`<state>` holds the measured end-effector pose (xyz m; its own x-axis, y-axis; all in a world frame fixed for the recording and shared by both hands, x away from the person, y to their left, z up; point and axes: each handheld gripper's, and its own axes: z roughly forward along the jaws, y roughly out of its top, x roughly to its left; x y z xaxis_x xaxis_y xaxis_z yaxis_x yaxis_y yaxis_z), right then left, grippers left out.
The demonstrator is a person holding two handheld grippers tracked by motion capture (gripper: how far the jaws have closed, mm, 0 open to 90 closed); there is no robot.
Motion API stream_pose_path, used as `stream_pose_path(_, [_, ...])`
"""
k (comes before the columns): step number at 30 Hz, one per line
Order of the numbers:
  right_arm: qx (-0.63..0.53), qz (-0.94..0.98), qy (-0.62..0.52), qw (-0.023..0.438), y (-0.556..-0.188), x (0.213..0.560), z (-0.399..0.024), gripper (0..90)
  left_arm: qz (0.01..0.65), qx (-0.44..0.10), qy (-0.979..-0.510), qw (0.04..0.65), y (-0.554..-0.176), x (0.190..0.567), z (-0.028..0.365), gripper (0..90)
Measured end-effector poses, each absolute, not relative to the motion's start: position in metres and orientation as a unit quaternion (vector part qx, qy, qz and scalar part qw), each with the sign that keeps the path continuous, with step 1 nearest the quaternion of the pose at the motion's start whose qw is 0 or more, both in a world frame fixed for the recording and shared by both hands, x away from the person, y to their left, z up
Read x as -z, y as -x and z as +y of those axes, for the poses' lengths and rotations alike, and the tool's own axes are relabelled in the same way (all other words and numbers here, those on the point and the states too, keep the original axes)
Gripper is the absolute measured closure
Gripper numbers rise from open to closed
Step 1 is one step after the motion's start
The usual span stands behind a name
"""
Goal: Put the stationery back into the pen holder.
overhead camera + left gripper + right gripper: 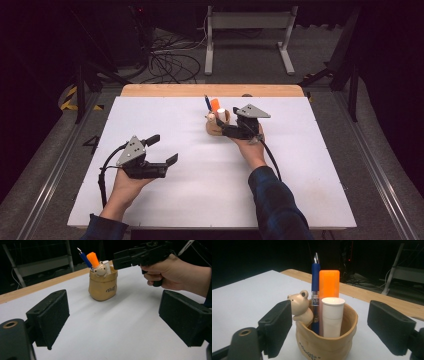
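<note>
One tan pen pot (329,340) on white table (200,195), far right of centre, near wooden edge strip (210,90). Inside pot: one blue pen (315,290), one orange marker (329,283), one white tube (333,316); one bear figure (300,307) on rim. Right gripper (227,127) at pot, jaws apart, flanking it, gripping nothing. Left gripper (162,150) well apart, jaws wide, nothing between. Metal stand (247,35) and cables (170,62) beyond table. Nothing between pot and right gripper.

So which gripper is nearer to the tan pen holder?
Right. The right gripper is at the tan pen holder, jaws open beside its rim. The left gripper hovers well away over bare table.
</note>
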<state>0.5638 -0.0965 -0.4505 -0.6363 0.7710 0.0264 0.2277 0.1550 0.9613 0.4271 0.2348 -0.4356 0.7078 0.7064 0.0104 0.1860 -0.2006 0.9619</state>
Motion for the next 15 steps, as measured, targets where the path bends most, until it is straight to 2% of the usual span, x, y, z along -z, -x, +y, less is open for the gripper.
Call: stream_pose_path(15, [-0.55,0.719,-0.351,0.242,-0.546,0.449,-0.109,11.2,0.302,-0.237,-0.74,0.552,-0.427,0.436,0.236,10.3])
